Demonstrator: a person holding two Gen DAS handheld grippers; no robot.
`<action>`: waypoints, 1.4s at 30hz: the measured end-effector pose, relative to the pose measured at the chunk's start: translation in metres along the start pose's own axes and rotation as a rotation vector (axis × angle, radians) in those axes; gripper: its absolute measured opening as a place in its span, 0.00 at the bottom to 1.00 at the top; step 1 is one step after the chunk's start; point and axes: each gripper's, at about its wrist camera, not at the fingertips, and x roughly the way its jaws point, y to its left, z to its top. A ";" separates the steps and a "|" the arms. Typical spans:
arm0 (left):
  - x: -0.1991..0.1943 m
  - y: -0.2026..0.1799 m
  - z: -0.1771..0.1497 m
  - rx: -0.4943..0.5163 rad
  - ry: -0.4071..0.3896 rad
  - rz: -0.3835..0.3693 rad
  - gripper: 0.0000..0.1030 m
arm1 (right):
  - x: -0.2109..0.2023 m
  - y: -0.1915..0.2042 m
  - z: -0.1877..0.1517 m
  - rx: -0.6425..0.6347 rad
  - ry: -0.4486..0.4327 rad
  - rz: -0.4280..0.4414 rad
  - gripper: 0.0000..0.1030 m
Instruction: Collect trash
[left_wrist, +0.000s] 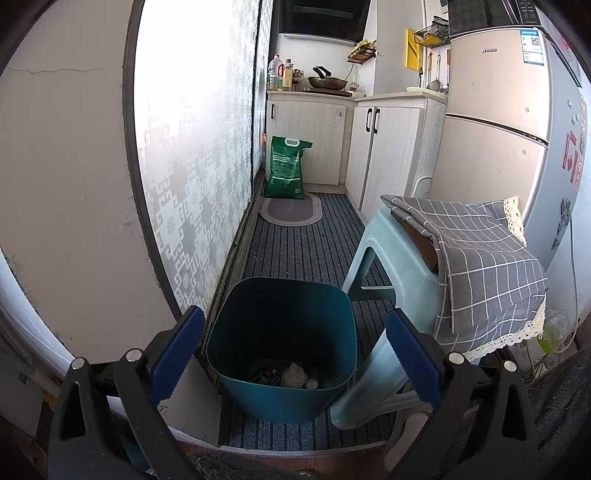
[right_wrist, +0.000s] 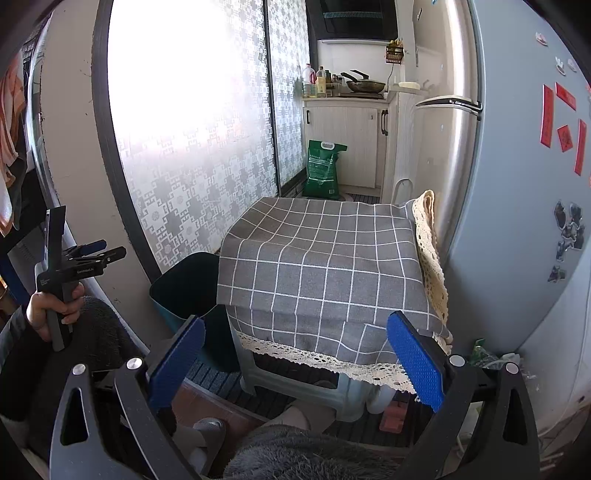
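A dark teal trash bin (left_wrist: 280, 332) stands on the striped floor mat, with crumpled paper and small scraps of trash (left_wrist: 293, 374) at its bottom. My left gripper (left_wrist: 295, 354) is open and empty, its blue pads on either side of the bin's near rim, above it. In the right wrist view the bin (right_wrist: 184, 288) shows partly behind the cloth-covered stool (right_wrist: 321, 266). My right gripper (right_wrist: 295, 358) is open and empty, facing the stool's front edge. The left gripper (right_wrist: 92, 254) also shows at the left, held in a hand.
A pale plastic stool (left_wrist: 388, 258) draped with a grey checked cloth (left_wrist: 480, 266) stands right of the bin. A fridge (left_wrist: 498, 129) is at the right, cabinets (left_wrist: 376, 147) and a green sack (left_wrist: 286, 168) at the back. A patterned glass door (left_wrist: 199, 147) runs along the left.
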 end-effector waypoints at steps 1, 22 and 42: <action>0.000 0.000 0.000 -0.002 0.000 0.001 0.97 | 0.000 0.000 0.000 0.000 0.000 0.000 0.97; -0.001 0.000 0.000 -0.002 -0.003 0.006 0.97 | 0.001 0.000 -0.001 -0.001 0.006 0.000 0.97; -0.002 0.001 0.000 -0.004 -0.004 0.005 0.97 | 0.002 0.002 -0.002 -0.002 0.012 0.002 0.97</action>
